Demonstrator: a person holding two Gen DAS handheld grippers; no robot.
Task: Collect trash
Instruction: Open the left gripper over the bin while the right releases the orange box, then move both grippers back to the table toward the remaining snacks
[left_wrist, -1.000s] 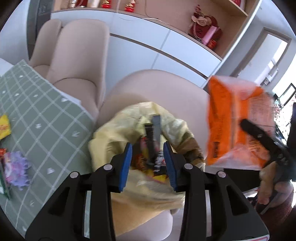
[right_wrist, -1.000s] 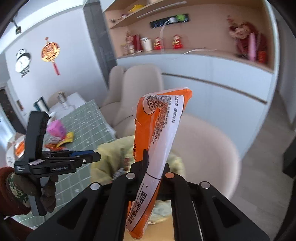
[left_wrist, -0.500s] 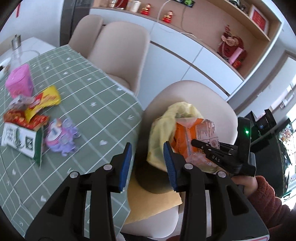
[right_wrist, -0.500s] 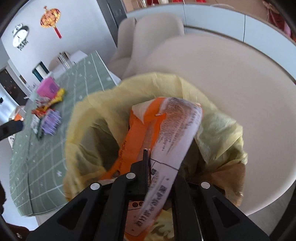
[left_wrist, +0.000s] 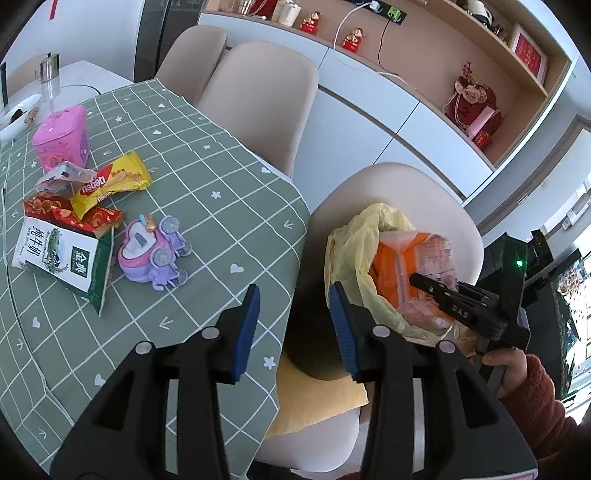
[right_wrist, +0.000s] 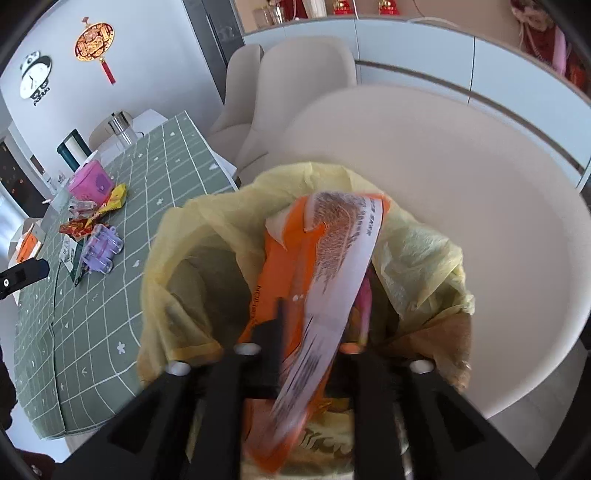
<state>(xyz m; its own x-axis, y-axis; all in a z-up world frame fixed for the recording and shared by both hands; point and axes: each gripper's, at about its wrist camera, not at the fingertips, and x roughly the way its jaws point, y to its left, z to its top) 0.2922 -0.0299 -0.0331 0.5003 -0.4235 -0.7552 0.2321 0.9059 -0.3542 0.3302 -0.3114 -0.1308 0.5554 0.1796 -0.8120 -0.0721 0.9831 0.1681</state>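
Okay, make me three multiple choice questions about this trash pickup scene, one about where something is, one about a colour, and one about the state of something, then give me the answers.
1. Where does the yellow trash bag sit?
A. on a beige chair
B. on the green tablecloth
C. on the shelf

2. What colour is the wrapper in the bag?
A. blue
B. orange and white
C. black

3. How do the left tongs stand?
A. clamped on the milk carton
B. shut on the purple toy
C. open, holding nothing

Answers:
1 A, the bag rests on the beige chair beside the table.
2 B, orange with a white printed panel.
3 C, only tablecloth and chair show between the blue pads; the milk carton and purple toy lie untouched.
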